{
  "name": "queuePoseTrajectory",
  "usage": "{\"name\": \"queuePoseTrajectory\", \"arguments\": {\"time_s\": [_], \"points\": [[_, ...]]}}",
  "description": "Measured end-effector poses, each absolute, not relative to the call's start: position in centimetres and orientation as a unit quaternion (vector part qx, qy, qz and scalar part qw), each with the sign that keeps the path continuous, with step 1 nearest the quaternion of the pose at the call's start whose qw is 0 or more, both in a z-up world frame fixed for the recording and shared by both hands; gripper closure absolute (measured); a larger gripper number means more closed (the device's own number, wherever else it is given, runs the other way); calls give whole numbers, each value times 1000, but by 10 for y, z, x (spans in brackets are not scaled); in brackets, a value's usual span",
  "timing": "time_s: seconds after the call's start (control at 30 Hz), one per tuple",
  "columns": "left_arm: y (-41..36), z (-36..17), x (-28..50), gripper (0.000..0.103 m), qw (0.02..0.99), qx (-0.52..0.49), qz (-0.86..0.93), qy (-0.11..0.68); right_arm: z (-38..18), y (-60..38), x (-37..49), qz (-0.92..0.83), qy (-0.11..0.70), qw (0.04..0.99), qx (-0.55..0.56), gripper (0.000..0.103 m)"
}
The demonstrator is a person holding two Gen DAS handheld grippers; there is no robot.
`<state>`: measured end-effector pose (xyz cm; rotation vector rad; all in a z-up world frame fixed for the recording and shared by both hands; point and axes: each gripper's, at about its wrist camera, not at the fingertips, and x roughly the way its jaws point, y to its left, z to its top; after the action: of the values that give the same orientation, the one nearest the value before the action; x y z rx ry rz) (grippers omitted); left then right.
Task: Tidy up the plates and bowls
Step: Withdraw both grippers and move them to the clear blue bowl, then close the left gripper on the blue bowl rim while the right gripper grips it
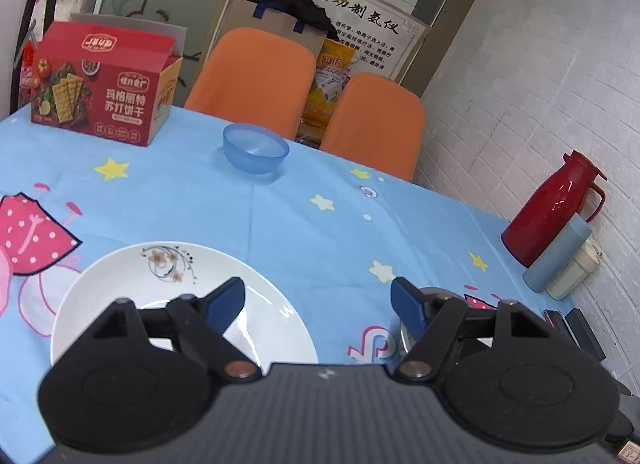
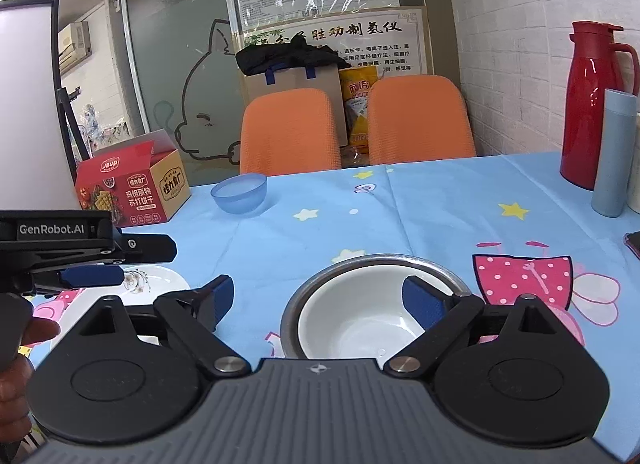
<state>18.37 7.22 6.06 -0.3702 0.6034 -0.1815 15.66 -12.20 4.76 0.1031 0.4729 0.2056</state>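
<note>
A white plate [image 1: 160, 304] with a flower print lies on the blue tablecloth at the near left. My left gripper [image 1: 318, 300] hovers open at the plate's right edge, with its left finger over the plate and nothing between the jaws. A white bowl [image 2: 360, 316] sits inside a steel bowl [image 2: 294, 304] on the near side of the table. My right gripper [image 2: 320, 296] is open above the steel bowl's left rim, its right finger over the white bowl. A translucent blue bowl [image 1: 256, 147] [image 2: 240, 193] stands alone near the far edge. The left gripper [image 2: 148, 260] also shows in the right wrist view, over the plate [image 2: 160, 280].
A red cracker box [image 1: 104, 91] stands at the far left corner. A red thermos [image 2: 592, 111], a blue tumbler [image 2: 612, 151] and a cream container [image 1: 572, 276] line the white brick wall on the right. Two orange chairs [image 2: 288, 131] stand behind the table. A phone [image 2: 632, 244] lies at the right edge.
</note>
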Motion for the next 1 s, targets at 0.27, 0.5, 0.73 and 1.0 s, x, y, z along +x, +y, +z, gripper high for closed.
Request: {"name": "queuePoseTrajectory", "arguments": {"time_s": [0.27, 0.5, 0.73, 1.0], "points": [[84, 58, 193, 29, 930, -192, -83, 302, 45, -109, 168, 109, 246, 962, 40, 0], [94, 66, 210, 29, 934, -180, -76, 299, 48, -95, 185, 128, 246, 961, 24, 0], [110, 68, 239, 29, 939, -153, -48, 304, 57, -77, 213, 150, 240, 959, -12, 0], [132, 68, 279, 29, 943, -121, -22, 308, 61, -63, 263, 168, 255, 952, -27, 0]]}}
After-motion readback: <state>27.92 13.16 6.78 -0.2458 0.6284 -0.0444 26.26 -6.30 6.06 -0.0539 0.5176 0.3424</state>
